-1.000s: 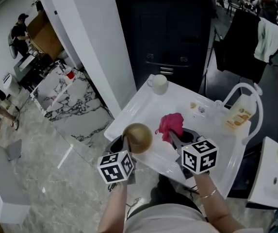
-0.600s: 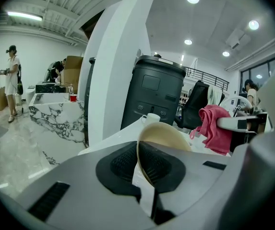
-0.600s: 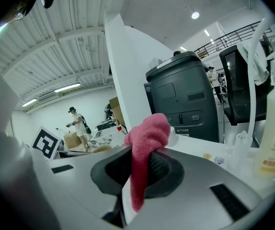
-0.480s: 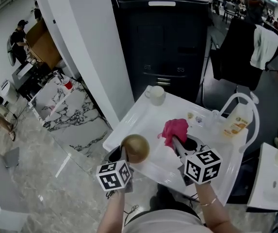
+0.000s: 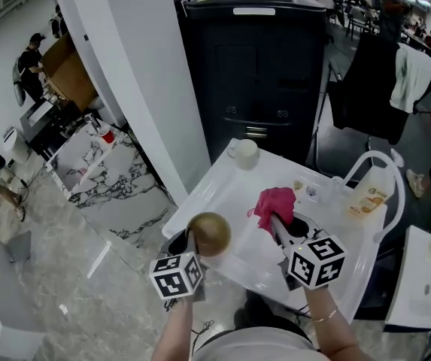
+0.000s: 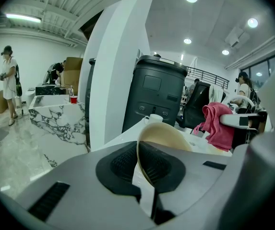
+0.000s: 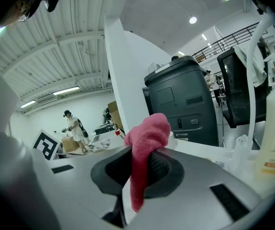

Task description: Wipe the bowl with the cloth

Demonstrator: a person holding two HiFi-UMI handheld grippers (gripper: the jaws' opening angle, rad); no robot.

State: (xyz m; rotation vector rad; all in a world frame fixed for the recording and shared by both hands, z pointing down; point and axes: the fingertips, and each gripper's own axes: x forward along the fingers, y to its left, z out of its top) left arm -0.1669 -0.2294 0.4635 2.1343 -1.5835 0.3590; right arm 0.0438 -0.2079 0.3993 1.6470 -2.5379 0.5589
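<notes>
Left gripper (image 6: 143, 163): the jaws stood narrow, clamped on the rim of a tan bowl (image 6: 168, 137). The rim ran edge-on between the two ribbed pads, with the cream inside of the bowl turned to the right of the left gripper view. In the head view the bowl was tilted on its side and held in the air over the near left edge of the white desk (image 5: 223, 192), its rounded outside toward the camera.

Right gripper (image 7: 136, 176): the jaws stood narrow, closed on a pink cloth (image 7: 148, 137). The cloth was bunched above the pads, and a short tail hung down between them. In the head view the cloth was raised over the middle of the desk, to the right of the bowl and apart from it.

Desk: a white mug (image 5: 244, 151) stood at the far corner. A plastic bottle with an orange label (image 5: 371, 186) stood near the far right edge, just beside a curved white tube (image 5: 393, 173). Two small items lay between the cloth and the bottle, too small to identify.

Surroundings: a tall black cabinet (image 5: 260, 66) stood behind the desk, with a white pillar (image 5: 136, 81) to its left. A marble-patterned counter (image 5: 98, 164) lay beyond the pillar. A black chair (image 5: 369, 81) draped with a white garment (image 5: 414, 77) stood at the far right. People stood in the background at the far left and far right.
</notes>
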